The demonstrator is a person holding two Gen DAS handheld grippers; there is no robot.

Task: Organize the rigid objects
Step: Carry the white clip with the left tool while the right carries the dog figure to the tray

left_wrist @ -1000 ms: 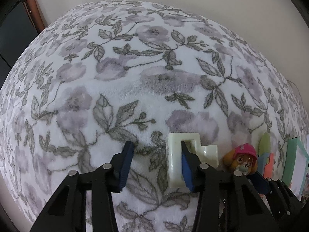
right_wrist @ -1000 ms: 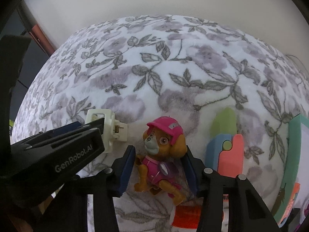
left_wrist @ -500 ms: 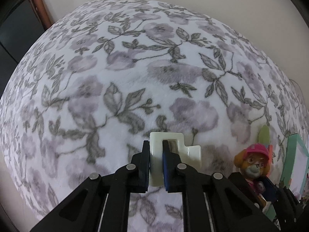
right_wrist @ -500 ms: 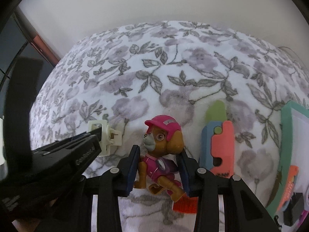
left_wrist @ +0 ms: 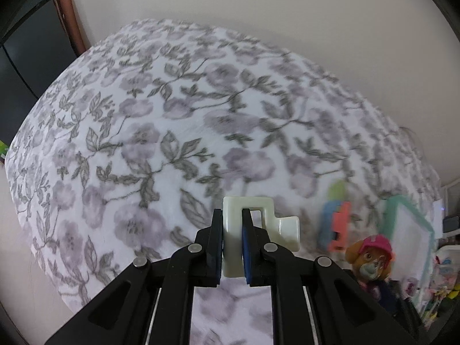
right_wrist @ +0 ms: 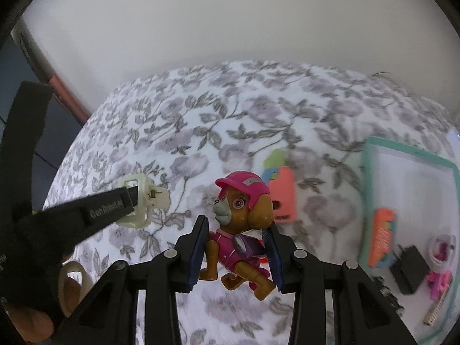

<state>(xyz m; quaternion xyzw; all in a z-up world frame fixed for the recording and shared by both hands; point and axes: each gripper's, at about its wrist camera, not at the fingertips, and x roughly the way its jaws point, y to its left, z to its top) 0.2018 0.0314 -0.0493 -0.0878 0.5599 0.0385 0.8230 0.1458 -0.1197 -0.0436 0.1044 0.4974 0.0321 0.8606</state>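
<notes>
My left gripper (left_wrist: pixel 233 247) is shut on a cream plastic block (left_wrist: pixel 253 224) with a square hole, held above the floral blanket (left_wrist: pixel 172 132). It also shows in the right wrist view (right_wrist: pixel 141 201), at the left. My right gripper (right_wrist: pixel 235 253) is shut on a toy dog (right_wrist: pixel 241 227) with a pink cap and pink suit, lifted off the blanket. The toy dog also shows in the left wrist view (left_wrist: pixel 371 261), at the lower right.
Coral, blue and green puzzle pieces (right_wrist: pixel 281 184) lie on the blanket behind the dog. A teal-framed white board (right_wrist: pixel 408 201) lies to the right, with an orange piece (right_wrist: pixel 382 235), a black adapter (right_wrist: pixel 408 267) and small pink toys (right_wrist: pixel 440 281) near it. A wall stands behind.
My left gripper closed on the cream block and lifted it. My right gripper closed on the toy dog and raised it off the blanket; both views have tilted up.
</notes>
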